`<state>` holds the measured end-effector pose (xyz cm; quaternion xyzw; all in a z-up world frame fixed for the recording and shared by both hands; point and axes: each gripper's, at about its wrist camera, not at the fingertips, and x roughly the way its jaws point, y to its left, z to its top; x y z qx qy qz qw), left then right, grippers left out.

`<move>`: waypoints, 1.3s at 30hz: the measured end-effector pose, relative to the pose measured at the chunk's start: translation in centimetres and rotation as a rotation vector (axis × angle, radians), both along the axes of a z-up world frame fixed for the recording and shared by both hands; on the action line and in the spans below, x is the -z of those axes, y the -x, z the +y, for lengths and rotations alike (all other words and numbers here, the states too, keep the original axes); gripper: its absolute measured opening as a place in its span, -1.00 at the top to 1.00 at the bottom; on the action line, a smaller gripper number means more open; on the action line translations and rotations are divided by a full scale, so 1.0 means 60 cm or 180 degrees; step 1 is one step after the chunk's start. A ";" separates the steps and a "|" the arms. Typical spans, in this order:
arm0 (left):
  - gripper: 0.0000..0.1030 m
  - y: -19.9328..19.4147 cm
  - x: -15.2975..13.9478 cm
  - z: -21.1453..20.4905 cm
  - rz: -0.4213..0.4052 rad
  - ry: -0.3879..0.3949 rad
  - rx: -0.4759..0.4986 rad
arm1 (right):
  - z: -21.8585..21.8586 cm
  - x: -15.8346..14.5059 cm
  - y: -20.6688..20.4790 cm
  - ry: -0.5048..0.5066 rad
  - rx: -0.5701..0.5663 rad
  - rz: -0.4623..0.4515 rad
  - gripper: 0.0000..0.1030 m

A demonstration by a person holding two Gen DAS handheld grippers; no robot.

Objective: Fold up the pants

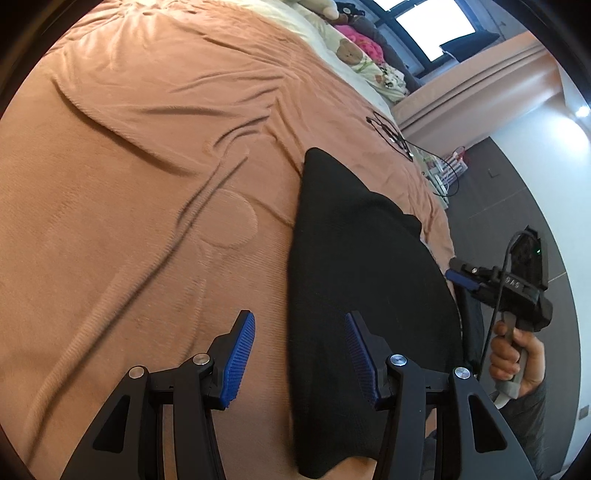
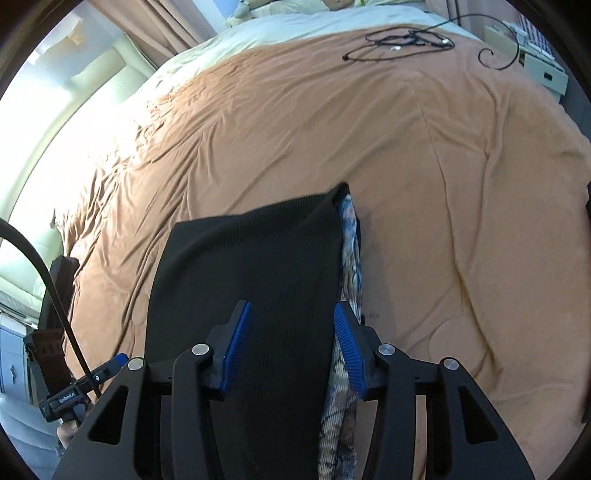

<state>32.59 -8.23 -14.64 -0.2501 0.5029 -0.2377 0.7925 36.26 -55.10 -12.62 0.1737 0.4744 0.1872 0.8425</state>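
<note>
Left wrist view looks down on a wide bed spread with a wrinkled tan blanket (image 1: pixel 147 184) that fills most of the frame. At the upper middle lies pale bedding (image 1: pixel 325 33) with a brown teddy bear (image 1: pixel 349 51) and a pink toy (image 1: pixel 360 38) on it, and at the top right a bright window (image 1: pixel 436 22) above a peach curtain (image 1: pixel 498 77). Dark grey floor (image 1: pixel 517 206) runs down the right side. One tangled black cable (image 1: pixel 391 134) rests on the blanket near its right edge.

One pair of black pants (image 1: pixel 362 288), folded into a long narrow shape, lies flat on the blanket at lower centre-right. Right wrist view shows a patterned lining (image 2: pixel 349 258) along the pants' right edge, and cream padded panels (image 2: pixel 110 81) fill the upper left.

Two grippers are present, each with two blue pads. Left gripper (image 1: pixel 299 363) stands spread, its left pad over bare blanket and its right pad over the black cloth, pinching nothing. Right gripper (image 2: pixel 291 350) is likewise parted above the pants, its pads clear of the fabric; seen at the right edge of the left view, it is held by a hand (image 1: pixel 517 358).
</note>
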 end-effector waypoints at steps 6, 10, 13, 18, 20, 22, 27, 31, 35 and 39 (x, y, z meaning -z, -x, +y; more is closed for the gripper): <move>-0.03 0.004 0.003 -0.015 0.0136 -0.0041 0.0034 | -0.009 0.015 0.001 -0.0045 -0.0028 0.0172 0.14; -0.03 0.013 0.000 -0.020 0.0159 -0.0095 0.0035 | -0.017 0.012 0.001 -0.0004 0.0002 0.0214 0.14; -0.03 0.018 -0.004 -0.025 0.0151 -0.0096 0.0037 | -0.022 0.015 0.003 -0.0095 0.0006 0.0249 0.14; -0.03 0.019 0.000 -0.046 0.0184 -0.0151 0.0076 | -0.013 0.025 0.006 -0.0180 -0.0065 0.0242 0.75; -0.03 0.018 0.003 -0.053 0.0210 -0.0187 0.0091 | -0.017 0.025 0.006 -0.0218 -0.0098 0.0204 0.91; -0.03 0.017 0.004 -0.061 0.0217 -0.0223 0.0113 | -0.022 0.021 0.009 -0.0207 -0.0075 0.0122 0.95; -0.03 0.011 0.004 -0.067 0.0231 -0.0300 0.0123 | -0.041 0.015 0.026 -0.0246 0.0088 -0.0030 0.98; -0.03 0.008 0.014 -0.070 0.0264 -0.0341 0.0143 | -0.056 0.026 0.045 -0.0220 0.0194 -0.0027 0.98; -0.03 0.013 0.031 -0.071 0.0356 -0.0270 0.0184 | -0.060 0.038 0.059 -0.0201 0.0280 0.0007 0.98; -0.03 0.030 0.037 -0.066 0.0428 -0.0007 0.0232 | -0.070 0.036 0.083 -0.0153 0.0422 -0.0021 0.98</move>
